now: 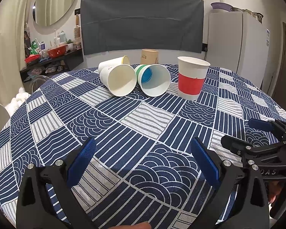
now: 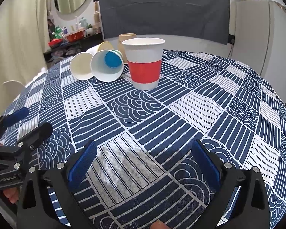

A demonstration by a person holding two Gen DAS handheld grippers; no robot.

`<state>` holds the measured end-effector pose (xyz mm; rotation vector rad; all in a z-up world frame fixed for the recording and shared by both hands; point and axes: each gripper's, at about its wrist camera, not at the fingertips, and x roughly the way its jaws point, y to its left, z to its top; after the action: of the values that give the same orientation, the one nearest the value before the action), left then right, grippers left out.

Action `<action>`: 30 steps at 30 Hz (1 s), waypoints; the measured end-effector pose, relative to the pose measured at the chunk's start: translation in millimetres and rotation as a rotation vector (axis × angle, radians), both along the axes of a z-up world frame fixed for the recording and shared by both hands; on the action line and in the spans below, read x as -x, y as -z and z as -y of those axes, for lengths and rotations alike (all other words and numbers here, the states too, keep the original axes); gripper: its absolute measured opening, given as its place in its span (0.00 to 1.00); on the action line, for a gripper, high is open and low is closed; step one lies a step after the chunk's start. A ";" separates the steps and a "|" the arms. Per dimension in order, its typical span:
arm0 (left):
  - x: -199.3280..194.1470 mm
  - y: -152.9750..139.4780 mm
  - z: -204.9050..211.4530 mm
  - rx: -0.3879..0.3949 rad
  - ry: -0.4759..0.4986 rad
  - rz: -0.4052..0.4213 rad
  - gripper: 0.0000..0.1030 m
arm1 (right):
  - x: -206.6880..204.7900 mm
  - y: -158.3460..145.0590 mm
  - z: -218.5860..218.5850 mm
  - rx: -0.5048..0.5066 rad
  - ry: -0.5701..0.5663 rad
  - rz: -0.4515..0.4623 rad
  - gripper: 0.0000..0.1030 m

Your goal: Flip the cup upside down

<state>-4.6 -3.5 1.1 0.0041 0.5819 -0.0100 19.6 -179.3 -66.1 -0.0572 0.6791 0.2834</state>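
A white paper cup with a red band (image 1: 191, 77) stands upright, mouth up, on the blue patterned tablecloth (image 1: 143, 126); it also shows in the right wrist view (image 2: 144, 63). Left of it lie three cups on their sides: a white one (image 1: 119, 81), one with a green band and blue bottom (image 1: 154, 80), and one with a yellow rim (image 1: 114, 62) behind. A tan cup (image 1: 149, 56) stands at the back. My left gripper (image 1: 143, 160) is open and empty, low over the near cloth. My right gripper (image 2: 143, 162) is open and empty, well short of the red cup.
A grey-covered chair back (image 1: 141, 22) stands behind the table. A white fridge (image 1: 238, 43) is at the right. A shelf with red bowls and bottles (image 1: 51, 53) is at the left. The round table's edge curves away on both sides.
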 end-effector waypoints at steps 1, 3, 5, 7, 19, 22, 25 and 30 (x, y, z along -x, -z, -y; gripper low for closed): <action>0.1 -0.1 -0.1 0.002 0.001 0.001 0.94 | 0.7 -0.3 0.1 0.001 0.004 0.005 0.92; 1.0 -0.4 -2.2 0.013 0.001 0.007 0.94 | 3.1 -1.1 0.0 0.010 0.019 0.020 0.92; 0.6 -0.4 -3.2 0.019 0.000 0.006 0.94 | 3.8 -1.3 -1.7 0.023 0.018 0.024 0.92; -0.4 -0.3 -4.2 0.026 0.005 0.000 0.94 | 3.6 -1.8 -1.9 0.032 0.023 0.025 0.92; -11.8 -3.2 -20.8 0.053 0.003 -0.056 0.94 | -10.0 -10.3 -0.1 0.068 0.076 -0.007 0.92; -13.8 -9.9 -26.0 0.051 -0.014 -0.046 0.94 | -20.3 -23.2 2.3 0.026 0.082 -0.009 0.92; -15.5 -19.4 -33.3 0.048 -0.031 -0.024 0.94 | -32.8 -36.9 0.4 0.019 0.083 0.013 0.92; -26.5 -33.2 -41.1 0.011 -0.049 -0.003 0.94 | -59.5 -48.6 -7.7 0.010 0.075 0.029 0.92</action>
<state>21.9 37.6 34.3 -0.0205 0.5847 0.0349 79.0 -171.6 -17.5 -0.0456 0.6520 0.2066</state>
